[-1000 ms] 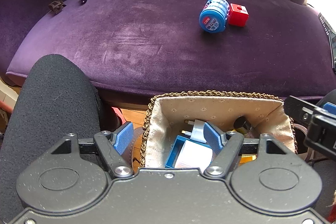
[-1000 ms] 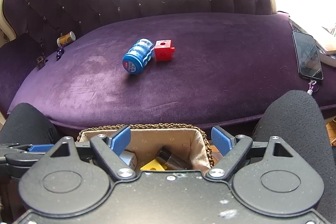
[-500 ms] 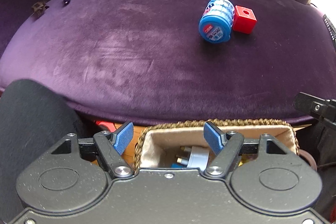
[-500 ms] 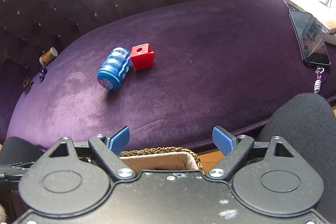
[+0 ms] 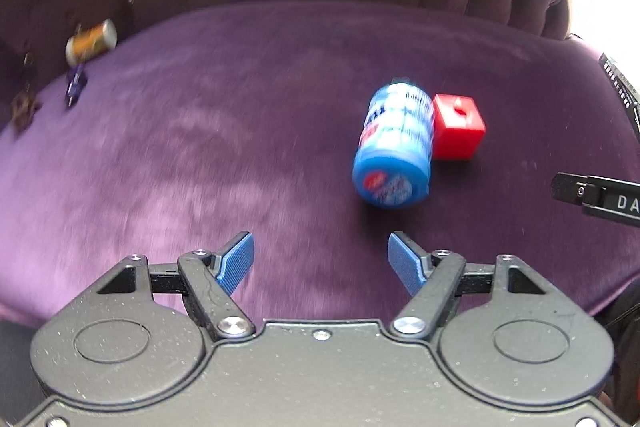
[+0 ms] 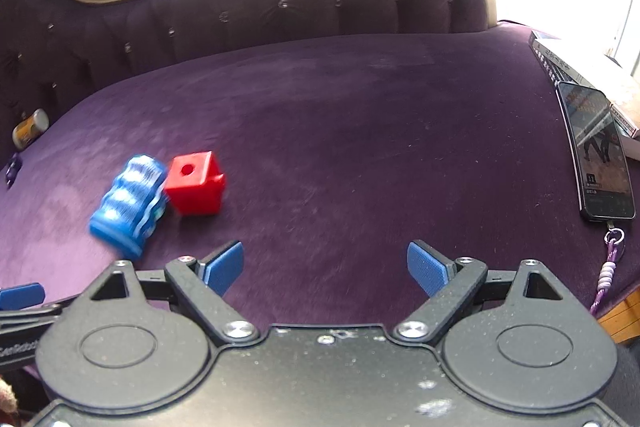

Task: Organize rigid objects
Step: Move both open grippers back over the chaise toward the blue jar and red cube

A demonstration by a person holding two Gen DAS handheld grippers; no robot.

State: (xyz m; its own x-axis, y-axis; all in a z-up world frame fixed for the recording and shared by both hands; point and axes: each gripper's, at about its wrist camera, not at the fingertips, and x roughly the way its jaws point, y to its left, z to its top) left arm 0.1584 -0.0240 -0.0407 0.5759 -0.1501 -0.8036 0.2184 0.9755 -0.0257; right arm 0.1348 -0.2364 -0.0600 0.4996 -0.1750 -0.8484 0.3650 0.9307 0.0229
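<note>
Both of my grippers hang over the purple velvet sofa seat, and I take the red plastic cube with a round hole in its top as my landmark. My left gripper has its blue-padded jaws parted with only velvet between them; the cube sits beyond it and off to its right. My right gripper has its jaws spreading wider at this moment, nothing between them either, and the cube lies beyond it to the left. Touching the cube's left side is a blue ribbed plastic canister, lying on its side with its round printed end turned toward me; it is closed and I cannot tell what it holds. Far to the left of the cube, against the tufted backrest, lies a small yellow-labelled cylinder with a pale cap, with a small dark blue piece just in front of it. Well to the right of the cube, at the seat's edge, a black smartphone lies flat with a lilac beaded strap hanging from its near end
</note>
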